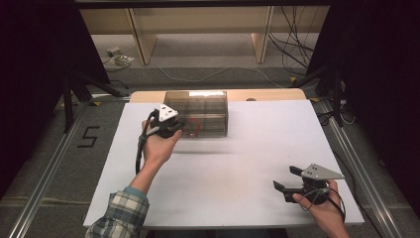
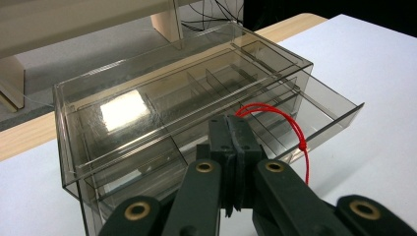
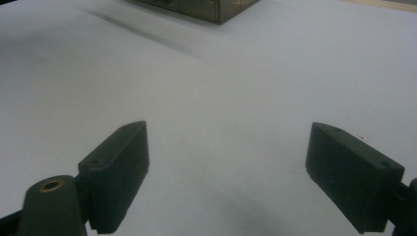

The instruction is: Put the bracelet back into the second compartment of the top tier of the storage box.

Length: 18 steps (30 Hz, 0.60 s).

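Two jaws pinching red cord loop [image 2: 275, 118], drawer [image 2: 314, 110] ajar

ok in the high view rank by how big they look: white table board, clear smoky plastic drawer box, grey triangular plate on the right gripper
1. White table board, by far the largest.
2. Clear smoky plastic drawer box.
3. Grey triangular plate on the right gripper, the smallest, though it sits nearer the camera than the box.

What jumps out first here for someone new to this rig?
The smoky clear drawer box at the far middle of the white table, one drawer pulled partly out toward the left gripper. That gripper is shut on a red string loop at the drawer front. The right gripper hangs open over bare table near the front right corner.
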Tool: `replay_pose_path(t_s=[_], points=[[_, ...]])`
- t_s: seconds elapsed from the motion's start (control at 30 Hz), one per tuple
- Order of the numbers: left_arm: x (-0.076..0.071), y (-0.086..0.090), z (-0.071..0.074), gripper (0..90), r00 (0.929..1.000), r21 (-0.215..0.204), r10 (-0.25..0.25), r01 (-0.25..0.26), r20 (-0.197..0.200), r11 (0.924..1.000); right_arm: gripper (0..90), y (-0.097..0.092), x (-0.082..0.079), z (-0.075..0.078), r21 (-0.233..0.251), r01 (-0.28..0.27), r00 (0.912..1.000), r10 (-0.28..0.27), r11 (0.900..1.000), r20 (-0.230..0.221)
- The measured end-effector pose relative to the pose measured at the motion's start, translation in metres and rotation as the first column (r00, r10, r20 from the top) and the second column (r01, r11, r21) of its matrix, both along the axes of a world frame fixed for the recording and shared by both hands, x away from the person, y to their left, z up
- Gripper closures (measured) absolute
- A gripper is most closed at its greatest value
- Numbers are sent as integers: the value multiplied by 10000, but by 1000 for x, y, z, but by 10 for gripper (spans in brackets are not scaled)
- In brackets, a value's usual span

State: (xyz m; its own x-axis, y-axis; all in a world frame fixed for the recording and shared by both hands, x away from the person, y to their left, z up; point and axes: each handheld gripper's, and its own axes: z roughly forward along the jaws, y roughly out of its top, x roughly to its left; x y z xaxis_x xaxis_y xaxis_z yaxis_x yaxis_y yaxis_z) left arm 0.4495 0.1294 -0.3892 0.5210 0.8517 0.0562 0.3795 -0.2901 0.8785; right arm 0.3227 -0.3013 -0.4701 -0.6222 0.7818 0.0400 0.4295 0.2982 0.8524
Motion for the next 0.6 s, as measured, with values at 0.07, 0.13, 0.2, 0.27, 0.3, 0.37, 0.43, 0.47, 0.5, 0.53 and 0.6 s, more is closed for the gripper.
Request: replay_pose_path(t_s=[0.07,0.13,0.2,0.27,0.3,0.37,0.43,0.47,0.5,0.53,0.6], points=[[1,0,0,898,10000,-32,30,-30,6,10000,173,0,0,0,4,-2,10000,2,10000,5],[2,1,0,898,10000,-1,36,-36,9,10000,173,0,0,0,1,-2,10000,2,10000,1],[3,1,1,897,10000,10,47,-47,14,10000,173,0,0,0,4,-4,10000,4,10000,0],[3,1,1,898,10000,13,52,-52,6,10000,173,0,0,0,-5,-7,10000,7,10000,2],[4,1,0,897,10000,-25,80,-80,8,10000,173,0,0,0,2,-1,10000,1,10000,3],[5,1,0,898,10000,8,79,-79,-4,10000,173,0,0,0,0,-4,10000,4,10000,2],[6,1,0,898,9999,-2,101,-101,-9,9999,173,0,0,0,-3,-5,10000,5,10000,1],[6,1,0,898,9999,1,108,-108,-12,9999,173,0,0,0,-2,-3,10000,3,10000,2],[7,1,0,898,10000,32,96,-96,-12,9999,173,0,0,0,-2,-3,10000,3,10000,0],[7,1,0,898,10000,54,91,-91,-17,9999,173,0,0,0,-4,-5,10000,5,10000,1],[8,0,1,898,9999,17,106,-106,4,9999,173,0,0,0,-5,-8,10000,8,10000,1]])
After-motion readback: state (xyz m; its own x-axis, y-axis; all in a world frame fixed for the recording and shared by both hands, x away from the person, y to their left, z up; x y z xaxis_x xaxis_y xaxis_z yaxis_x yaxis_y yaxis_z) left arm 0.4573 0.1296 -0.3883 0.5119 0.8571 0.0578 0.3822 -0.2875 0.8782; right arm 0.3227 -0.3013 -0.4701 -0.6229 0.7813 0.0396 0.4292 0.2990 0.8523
